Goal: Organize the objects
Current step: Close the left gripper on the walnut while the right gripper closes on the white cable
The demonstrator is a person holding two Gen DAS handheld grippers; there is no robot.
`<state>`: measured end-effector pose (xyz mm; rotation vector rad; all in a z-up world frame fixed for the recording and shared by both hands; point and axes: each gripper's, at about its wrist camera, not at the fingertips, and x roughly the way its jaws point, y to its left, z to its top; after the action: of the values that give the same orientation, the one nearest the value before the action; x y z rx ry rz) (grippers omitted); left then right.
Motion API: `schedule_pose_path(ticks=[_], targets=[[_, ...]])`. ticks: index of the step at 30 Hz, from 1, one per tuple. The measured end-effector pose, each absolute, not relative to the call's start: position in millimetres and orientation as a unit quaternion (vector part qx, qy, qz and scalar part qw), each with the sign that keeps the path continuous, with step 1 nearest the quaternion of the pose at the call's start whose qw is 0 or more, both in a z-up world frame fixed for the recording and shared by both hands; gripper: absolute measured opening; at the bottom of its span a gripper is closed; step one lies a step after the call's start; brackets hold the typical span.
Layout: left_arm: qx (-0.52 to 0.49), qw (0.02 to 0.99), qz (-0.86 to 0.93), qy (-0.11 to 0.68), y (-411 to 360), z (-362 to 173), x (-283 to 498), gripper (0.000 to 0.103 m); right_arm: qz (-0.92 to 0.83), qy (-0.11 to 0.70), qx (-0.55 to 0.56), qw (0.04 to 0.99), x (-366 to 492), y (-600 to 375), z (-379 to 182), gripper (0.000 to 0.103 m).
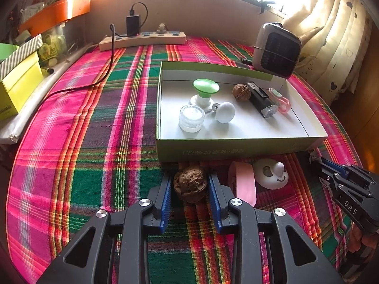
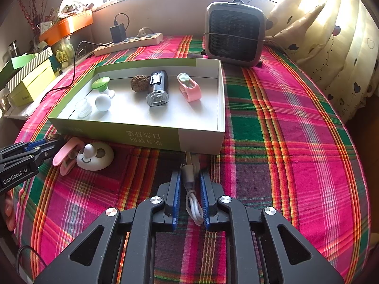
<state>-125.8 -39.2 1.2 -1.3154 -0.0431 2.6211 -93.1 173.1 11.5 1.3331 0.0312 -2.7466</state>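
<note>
1. The left tool (image 1: 189,184) is part closed with its blue pads against a walnut (image 1: 190,182) that sits on the plaid desk (image 1: 94,142), just in front of the green box (image 1: 236,145). The shell is round and knobbly, so it could squirt out sideways on lifting.
2. The right tool (image 2: 190,182) is nearly closed on a white cable (image 2: 193,201); whether it grips firmly I cannot tell. The loose loop may snag on the box wall.
3. A pink clip (image 1: 244,184) and a white smiley holder (image 1: 271,174) lie near the walnut and could get knocked.
4. The box already holds a second walnut (image 1: 241,91), a black lamp (image 1: 260,99) and a glass jar (image 1: 191,118), which narrows the free floor.
</note>
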Motion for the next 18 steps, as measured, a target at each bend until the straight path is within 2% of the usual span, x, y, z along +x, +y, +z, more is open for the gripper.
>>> schedule_pose_path(ticks=[18], targets=[[-0.435, 0.099, 0.895, -0.005, -40.9, 6.3, -123.2, 0.027, -0.904, 0.007, 0.424, 0.047, -89.5, 173.5, 18.2, 0.015]])
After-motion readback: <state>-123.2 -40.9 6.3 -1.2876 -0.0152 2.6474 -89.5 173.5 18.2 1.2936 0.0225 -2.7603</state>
